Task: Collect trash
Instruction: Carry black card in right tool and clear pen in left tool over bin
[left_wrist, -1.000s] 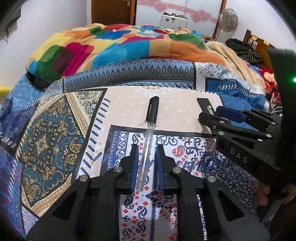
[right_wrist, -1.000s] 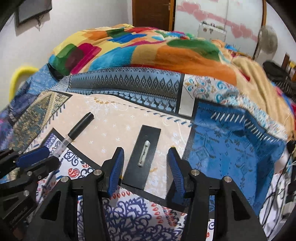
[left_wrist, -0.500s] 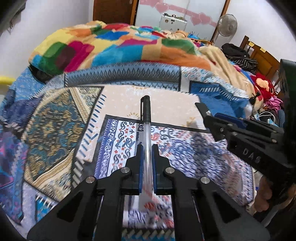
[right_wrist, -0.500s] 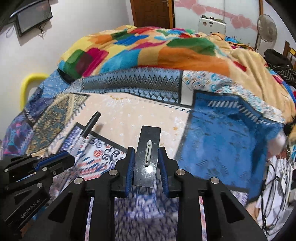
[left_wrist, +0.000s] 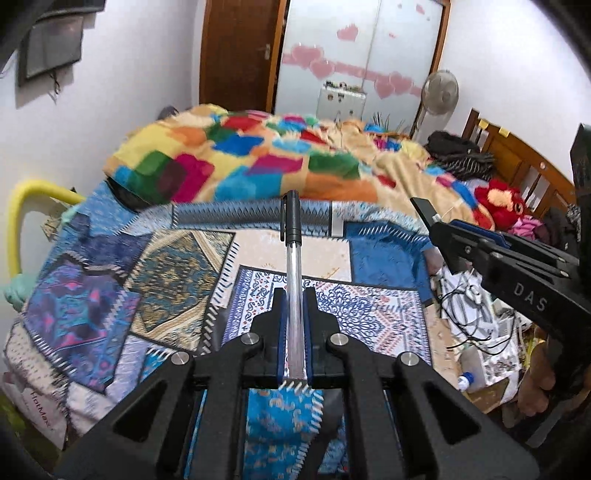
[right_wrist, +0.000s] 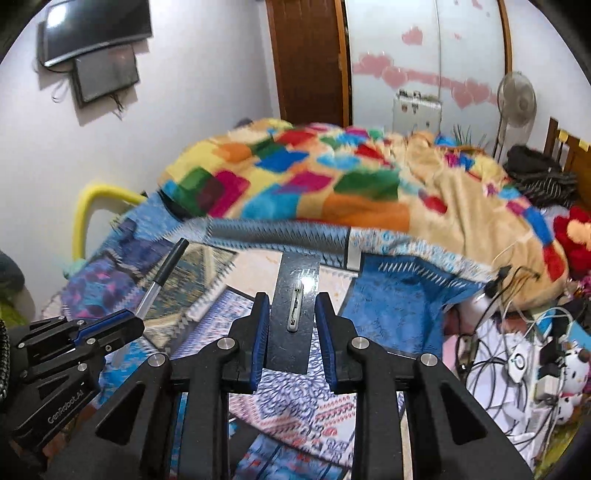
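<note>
The pen (left_wrist: 294, 266), clear-barrelled with a black cap, was clamped between the left gripper (left_wrist: 294, 328) jaws, above the patterned bedspread (left_wrist: 384, 314). Beside it, the right gripper (right_wrist: 291, 332) jaws were clamped on a flat black card (right_wrist: 295, 295), also off the bed.

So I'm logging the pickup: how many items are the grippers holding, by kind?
Pen, clear barrel with black cap, in the left gripper: 1
Flat black card with a small white piece on it, in the right gripper: 1
Total: 2
</note>
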